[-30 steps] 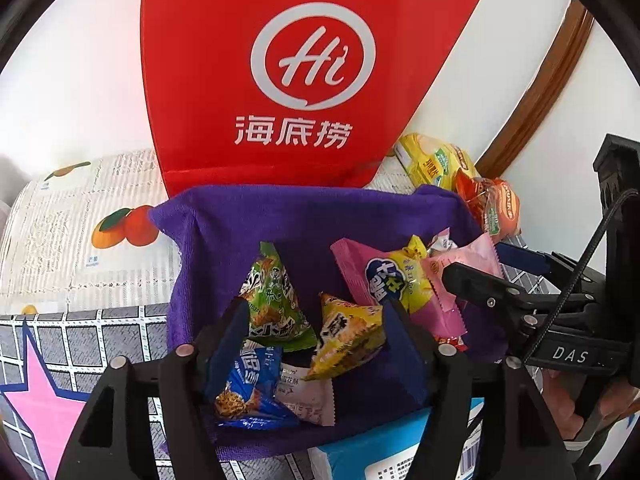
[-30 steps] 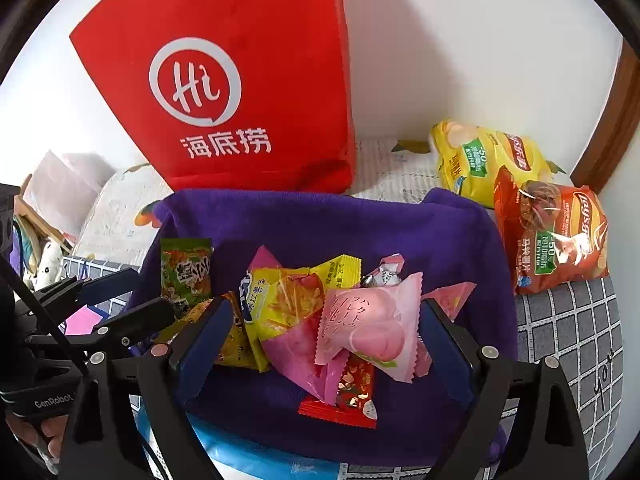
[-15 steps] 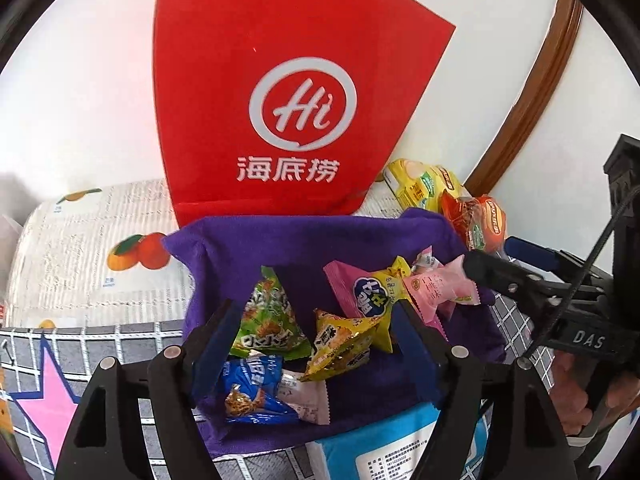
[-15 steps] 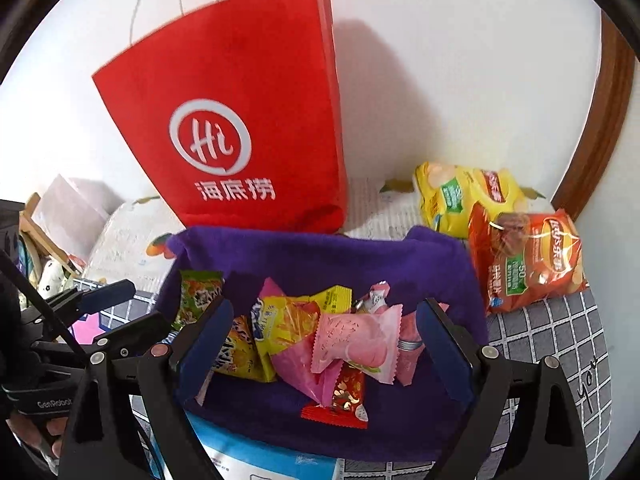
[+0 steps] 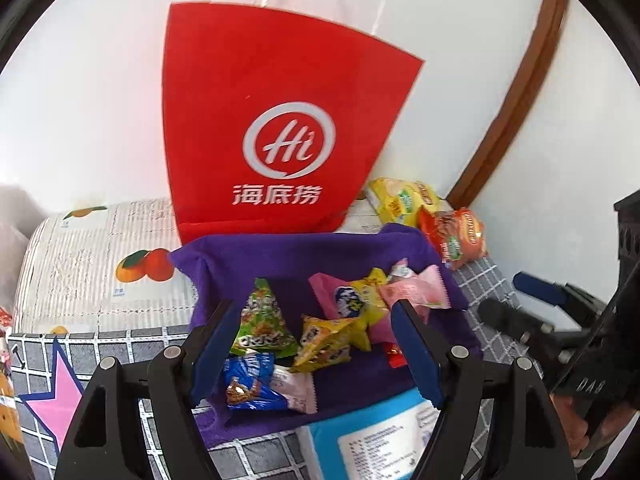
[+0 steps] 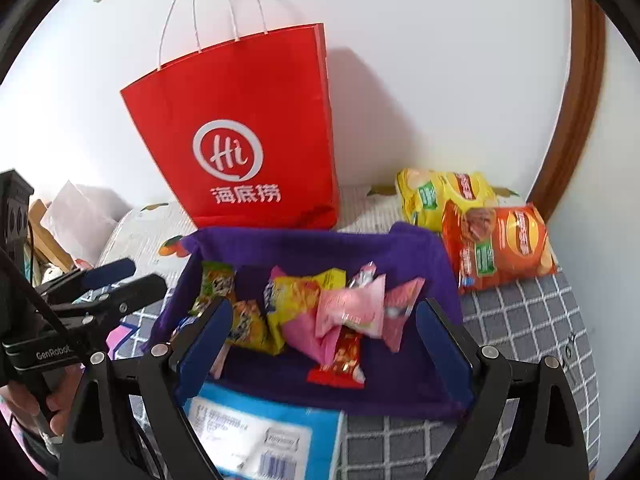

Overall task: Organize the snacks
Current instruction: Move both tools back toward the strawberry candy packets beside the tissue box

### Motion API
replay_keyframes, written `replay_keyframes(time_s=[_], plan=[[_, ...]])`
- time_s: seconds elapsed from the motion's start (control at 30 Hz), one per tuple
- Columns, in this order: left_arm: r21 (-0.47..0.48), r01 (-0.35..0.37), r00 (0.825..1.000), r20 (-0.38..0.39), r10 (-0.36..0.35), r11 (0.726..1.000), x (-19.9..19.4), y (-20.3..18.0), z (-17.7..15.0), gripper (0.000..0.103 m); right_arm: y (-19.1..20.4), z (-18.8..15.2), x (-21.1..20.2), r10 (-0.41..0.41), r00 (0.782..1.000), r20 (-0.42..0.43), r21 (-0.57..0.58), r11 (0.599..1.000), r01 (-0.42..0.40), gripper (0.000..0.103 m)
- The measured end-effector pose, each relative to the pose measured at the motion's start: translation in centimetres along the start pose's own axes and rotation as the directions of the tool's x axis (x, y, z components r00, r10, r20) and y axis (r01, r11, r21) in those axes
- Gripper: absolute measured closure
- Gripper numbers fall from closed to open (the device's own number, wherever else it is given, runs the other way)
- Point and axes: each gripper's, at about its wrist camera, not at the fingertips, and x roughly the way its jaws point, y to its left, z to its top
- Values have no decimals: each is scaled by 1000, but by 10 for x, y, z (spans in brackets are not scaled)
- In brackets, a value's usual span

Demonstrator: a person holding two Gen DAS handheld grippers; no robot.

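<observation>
Overhead, both claws [image 5: 316, 354] [image 6: 324, 344] agape, downward-tilted.

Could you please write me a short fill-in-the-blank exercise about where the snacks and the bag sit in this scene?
1. The small snack packets lie on a cloth whose colour is ____.
2. The bag standing upright behind the cloth is ____ in colour.
3. Beside the cloth, against the wall, lie ____ large chip bags: a yellow chip bag and an orange chip bag.
4. The right tool holds ____ between its pads.

Missing words: purple; red; two; nothing
</observation>
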Motion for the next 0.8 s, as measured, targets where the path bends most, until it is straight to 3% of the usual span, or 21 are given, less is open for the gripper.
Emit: replay_keyframes(time_s=[0.33, 0.53, 0.8], plan=[[47, -19, 998, 53, 16, 999, -32, -23, -4, 28, 3, -32, -48, 21, 999, 39, -2, 1000, -21, 11], [57, -51, 999, 14, 50, 997, -44, -31, -32, 28, -4, -58, -66, 38, 999, 32, 21, 999, -39, 11], [30, -129, 992, -3, 129, 991, -76, -14, -81, 31, 13, -112, -55, 73, 997, -37, -7, 997, -73, 33]])
